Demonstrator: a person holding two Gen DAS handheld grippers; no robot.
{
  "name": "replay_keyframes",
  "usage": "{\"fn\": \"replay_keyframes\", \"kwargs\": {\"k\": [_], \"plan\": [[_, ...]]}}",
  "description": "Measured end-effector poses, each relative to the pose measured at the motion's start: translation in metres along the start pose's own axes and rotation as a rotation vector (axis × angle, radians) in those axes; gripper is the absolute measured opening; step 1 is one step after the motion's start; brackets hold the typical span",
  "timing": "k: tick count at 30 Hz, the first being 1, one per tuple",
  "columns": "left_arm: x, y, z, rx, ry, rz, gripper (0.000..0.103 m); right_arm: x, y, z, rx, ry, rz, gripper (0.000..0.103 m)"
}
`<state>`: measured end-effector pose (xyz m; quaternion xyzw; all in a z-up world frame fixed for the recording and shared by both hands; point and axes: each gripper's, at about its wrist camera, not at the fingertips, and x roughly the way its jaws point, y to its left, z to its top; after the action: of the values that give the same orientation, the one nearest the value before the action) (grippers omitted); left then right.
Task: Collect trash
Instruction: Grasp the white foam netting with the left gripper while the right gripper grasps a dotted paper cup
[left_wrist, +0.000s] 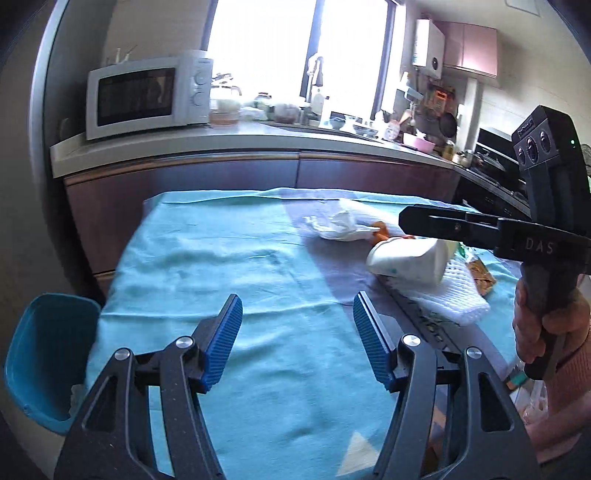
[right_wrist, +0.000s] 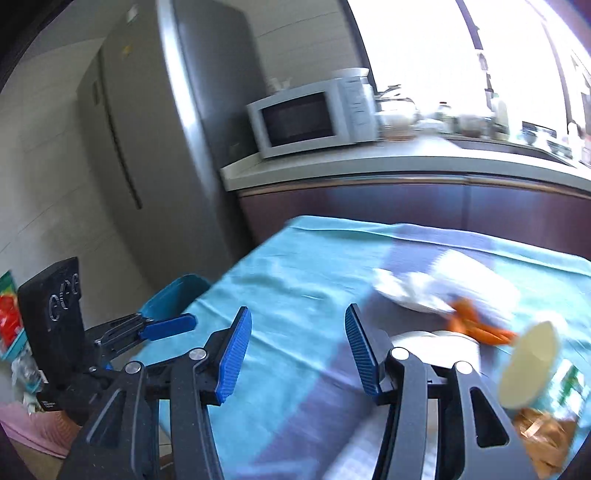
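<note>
The trash lay in a loose cluster on the right part of the table: a white paper cup (left_wrist: 406, 260) lay on its side, its long axis running left to right with the open mouth toward the right. Just beyond it sat a crumpled white tissue (left_wrist: 338, 225) and orange peel (left_wrist: 382, 230); a white foam net (left_wrist: 458, 295) and a brown wrapper (left_wrist: 480, 277) lay right of the cup. All rested on a teal cloth (left_wrist: 221, 266). The left gripper (left_wrist: 297, 339) hovered over bare cloth, fingers spread, nothing between them. The right gripper (right_wrist: 298, 352) was likewise spread and empty. A blue bin (left_wrist: 48, 354) stood at the table's left edge.
</note>
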<state>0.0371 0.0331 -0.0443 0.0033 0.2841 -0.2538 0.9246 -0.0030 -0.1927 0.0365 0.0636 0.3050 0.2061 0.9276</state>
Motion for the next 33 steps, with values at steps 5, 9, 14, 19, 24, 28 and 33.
{"fn": "replay_keyframes", "kwargs": {"k": [5, 9, 14, 19, 24, 28, 33], "plan": [[0.021, -0.046, -0.001, 0.054, 0.04, -0.1, 0.063, -0.023, -0.057, -0.02, 0.105, -0.002, -0.104, 0.052], [0.037, -0.071, -0.003, 0.085, 0.076, -0.152, 0.063, -0.023, -0.085, -0.04, 0.196, 0.033, -0.118, 0.053], [0.048, -0.085, -0.006, 0.1, 0.108, -0.174, 0.063, -0.018, -0.1, -0.061, 0.283, 0.068, -0.088, 0.057], [0.048, -0.083, -0.006, 0.091, 0.116, -0.171, 0.063, -0.007, -0.101, -0.072, 0.336, 0.094, -0.024, 0.055], [0.045, -0.076, -0.006, 0.073, 0.121, -0.173, 0.063, 0.0, -0.092, -0.077, 0.348, 0.112, 0.046, 0.034], [0.041, -0.072, -0.009, 0.073, 0.126, -0.184, 0.066, 0.001, -0.08, -0.075, 0.339, 0.106, 0.121, 0.025], [0.036, -0.066, -0.018, 0.08, 0.156, -0.201, 0.071, 0.015, -0.066, -0.077, 0.336, 0.113, 0.225, 0.014]]}}
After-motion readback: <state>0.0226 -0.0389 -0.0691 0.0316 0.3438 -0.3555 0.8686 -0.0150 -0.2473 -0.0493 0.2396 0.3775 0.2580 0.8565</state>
